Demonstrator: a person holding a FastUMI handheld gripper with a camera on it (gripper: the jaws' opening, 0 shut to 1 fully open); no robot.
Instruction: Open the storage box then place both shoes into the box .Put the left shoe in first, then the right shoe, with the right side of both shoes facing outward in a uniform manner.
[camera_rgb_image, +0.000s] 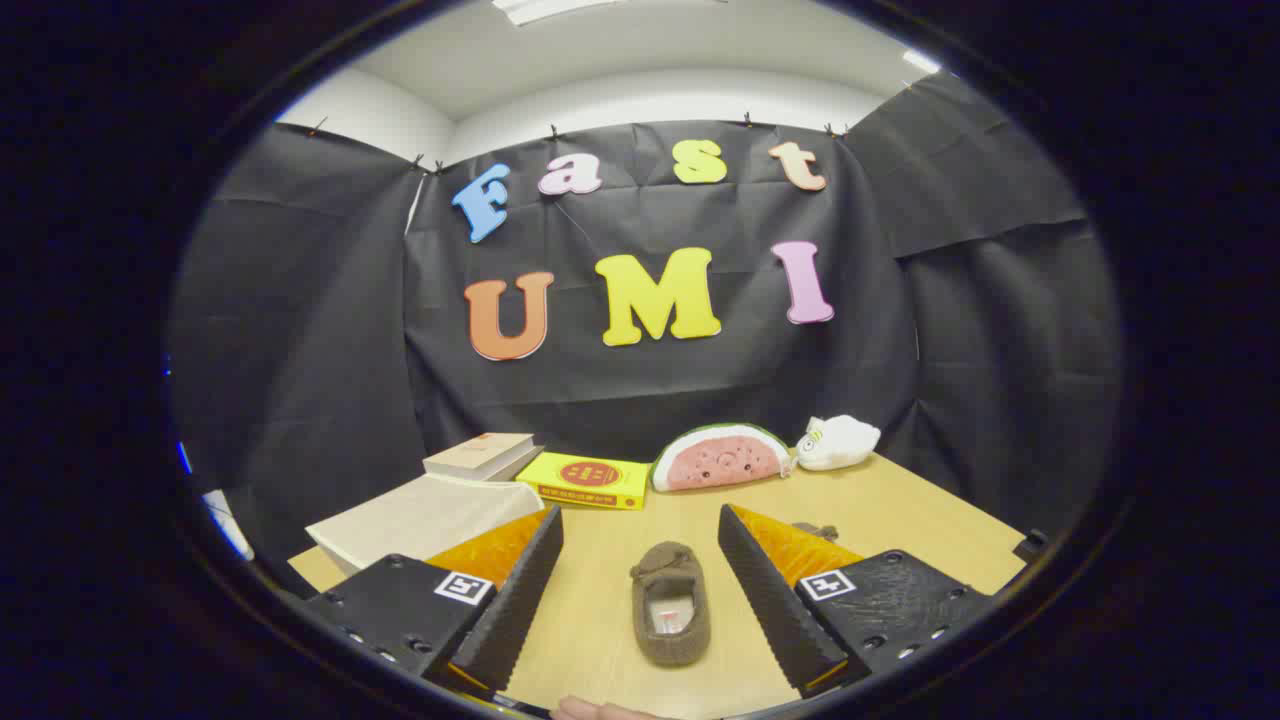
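Gripper (640, 570) fingers spread wide, holding nothing, above the wooden table (900, 520). A brown shoe (670, 604) lies between them, toe pointing far. Behind the right finger, what may be the second shoe (818, 530). Far left, the pale storage box (420, 518).

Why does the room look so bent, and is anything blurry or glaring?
Gripper view: a fisheye lens bows the wall and the table edges; light is even and soft, from ceiling lamps, with faint shadows and no harsh glare; the slipper between the open claw fingers is sharp, as are the watermelon toy and yellow box beyond; the rim darkens.
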